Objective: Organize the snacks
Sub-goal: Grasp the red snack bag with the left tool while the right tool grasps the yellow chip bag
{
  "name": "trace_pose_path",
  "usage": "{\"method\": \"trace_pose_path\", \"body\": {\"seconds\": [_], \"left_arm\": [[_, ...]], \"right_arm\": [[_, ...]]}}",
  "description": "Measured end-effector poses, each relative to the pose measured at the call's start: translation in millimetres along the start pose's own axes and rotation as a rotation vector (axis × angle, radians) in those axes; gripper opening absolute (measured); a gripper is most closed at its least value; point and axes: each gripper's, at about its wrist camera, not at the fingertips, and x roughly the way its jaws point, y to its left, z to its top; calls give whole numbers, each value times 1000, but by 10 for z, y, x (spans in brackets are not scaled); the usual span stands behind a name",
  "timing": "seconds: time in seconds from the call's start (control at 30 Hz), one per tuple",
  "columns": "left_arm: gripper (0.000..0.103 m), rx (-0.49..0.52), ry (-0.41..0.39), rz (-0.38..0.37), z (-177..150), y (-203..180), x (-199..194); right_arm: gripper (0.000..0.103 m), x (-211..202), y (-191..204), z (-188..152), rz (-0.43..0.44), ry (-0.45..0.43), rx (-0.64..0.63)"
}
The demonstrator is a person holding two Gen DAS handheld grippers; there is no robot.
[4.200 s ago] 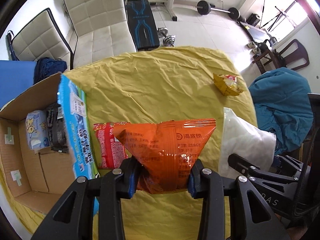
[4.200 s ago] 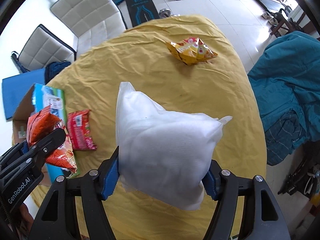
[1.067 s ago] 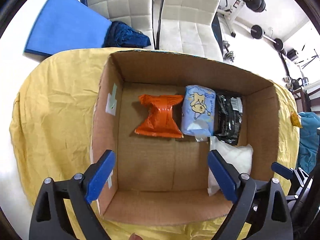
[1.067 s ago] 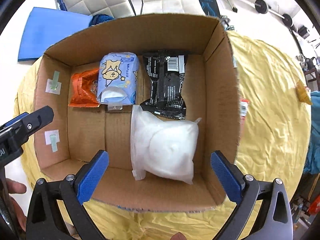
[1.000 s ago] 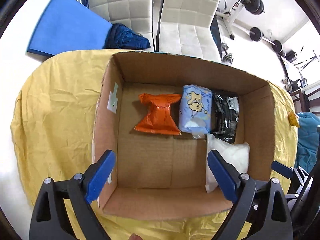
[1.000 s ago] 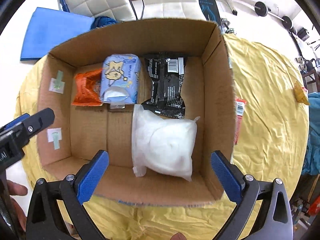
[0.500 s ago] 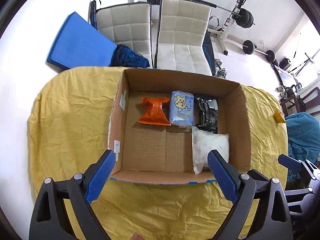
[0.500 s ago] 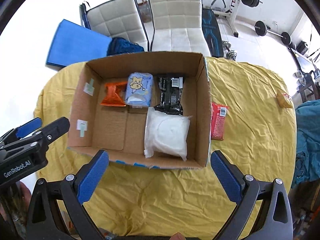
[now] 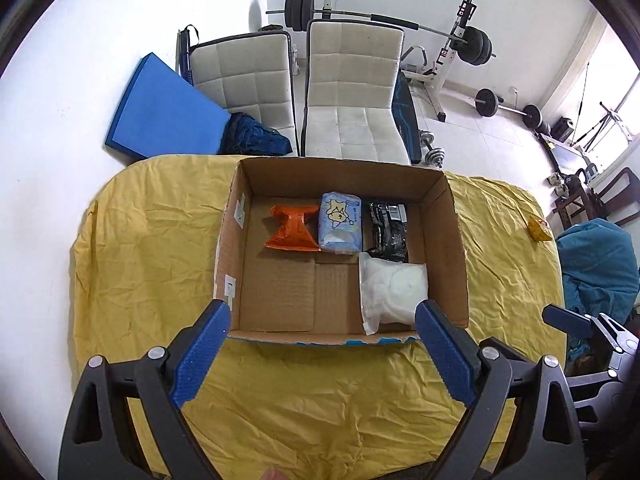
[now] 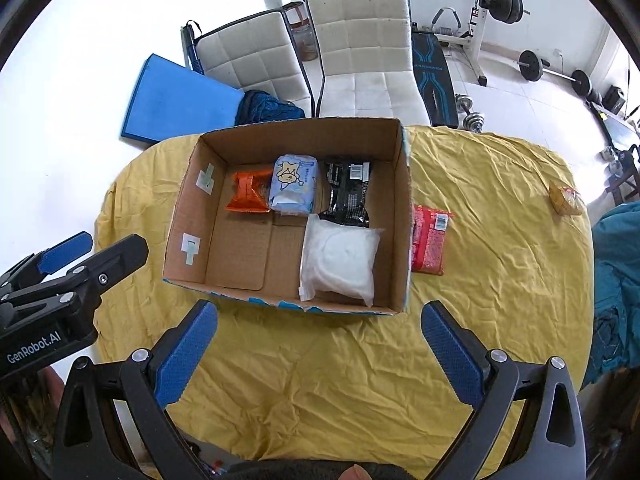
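An open cardboard box (image 9: 456, 240) (image 10: 404, 200) stands on the yellow-covered table. Inside lie an orange packet (image 9: 294, 228) (image 10: 248, 194), a light blue packet (image 9: 340, 228) (image 10: 293, 188), a black packet (image 9: 388, 230) (image 10: 347, 192) and a white bag (image 9: 392, 290) (image 10: 340, 260). A red packet (image 10: 430, 238) lies on the cloth just right of the box. A yellow packet (image 9: 538, 229) (image 10: 566, 198) sits near the far right edge. My left gripper (image 9: 322, 326) and right gripper (image 10: 318, 320) hover open and empty, high above the box's near side.
The yellow cloth (image 10: 500, 280) covers the whole table. Two white chairs (image 9: 352, 92) stand behind it, with a blue mat (image 9: 164, 116) and a dark bag (image 9: 256, 140) on the floor. Gym equipment (image 9: 460, 48) fills the back. A teal cloth (image 9: 596, 264) hangs at the right.
Both grippers have let go of the orange packet and white bag, which now lie in the box. Both have since risen and pulled back, so the box looks smaller.
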Motion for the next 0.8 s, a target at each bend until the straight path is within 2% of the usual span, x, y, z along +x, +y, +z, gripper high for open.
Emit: {"method": "trace_pose_path", "body": {"seconds": [0.2,0.4,0.57,0.7,0.77,0.8], "left_arm": [[95,8,14,-7,38,-339,52],[95,103,40,6,207,-1077,296],[95,245,141,0,448,-1857,778],[95,382,217,74,645,-2465,1277],[95,441,284,56,737,-2748,1595],[95,473,317,83,767,-2881,1778]], "right_arm": [[103,-73,-488,-20,24,-6,61],[103,-46,-1557,-26,-47,1,213],[103,139,-2509,-67,-125,52,319],[103,336,-3224,-137,-163,101,387],[103,429,-3469,-195,-173,124,415],[103,466,-3557,-218,-174,133,425]]}}
